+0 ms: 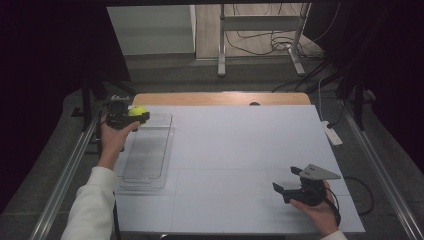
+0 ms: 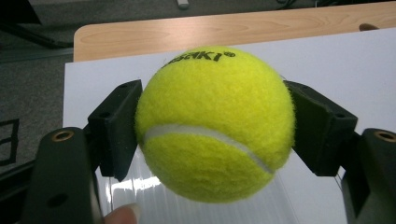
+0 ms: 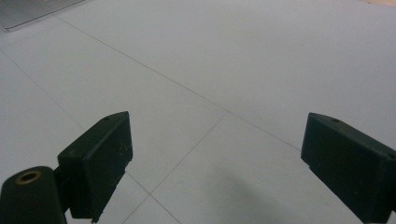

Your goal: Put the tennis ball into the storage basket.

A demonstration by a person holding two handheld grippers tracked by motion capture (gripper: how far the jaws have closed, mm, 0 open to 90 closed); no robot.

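Yellow tennis ball clamped in left gripper, upper left of frame, over clear tray, probably for dropping in; right gripper wide, empty, lower right.

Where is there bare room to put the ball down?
The white sheet is bare from the tray across to the right claw, and up to the wooden edge. It is crowded at the tray's far end, where the left claw grips the ball.

One tennis ball, one clear tray
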